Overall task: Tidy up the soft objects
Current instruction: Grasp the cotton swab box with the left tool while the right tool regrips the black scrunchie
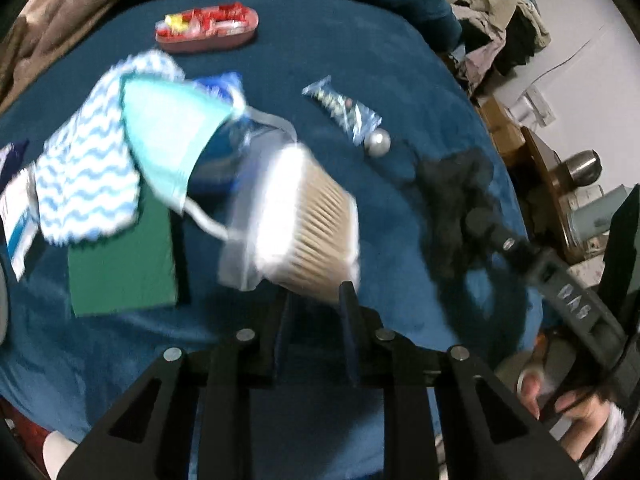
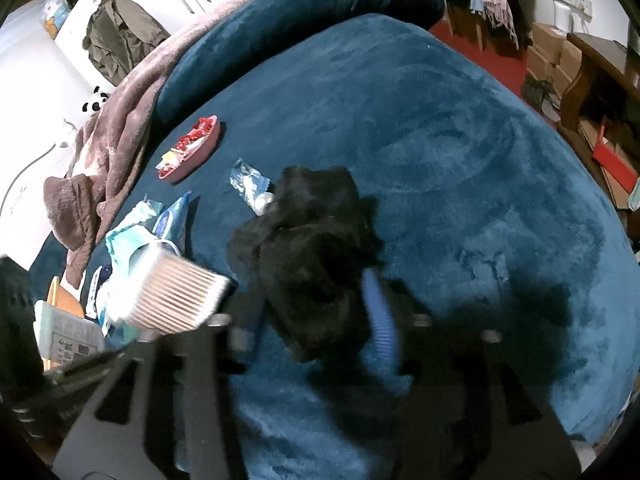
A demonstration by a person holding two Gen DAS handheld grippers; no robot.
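A: Left wrist view, going left to right: what sits where?

B: At left a zigzag-striped cloth (image 1: 86, 176) and a teal face mask (image 1: 168, 140) lie on the blue bed cover (image 1: 400, 80). At centre the left gripper (image 1: 314, 300) has its jaws nearly together, pinching the near end of a pack of cotton swabs (image 1: 308, 220); the pack's long axis runs up and left, away from the fingers. At right the black cloth (image 1: 452, 200) lies under the right gripper's tip.

A: And the right wrist view?

B: The right gripper (image 2: 316, 312) stands fairly wide, the black cloth bunched between its jaws and stretching up-frame; blur hides whether the pads press it. The right hand is clearly nearer it.

A: Any writing?

B: Nothing legible; the wrappers are too blurred.
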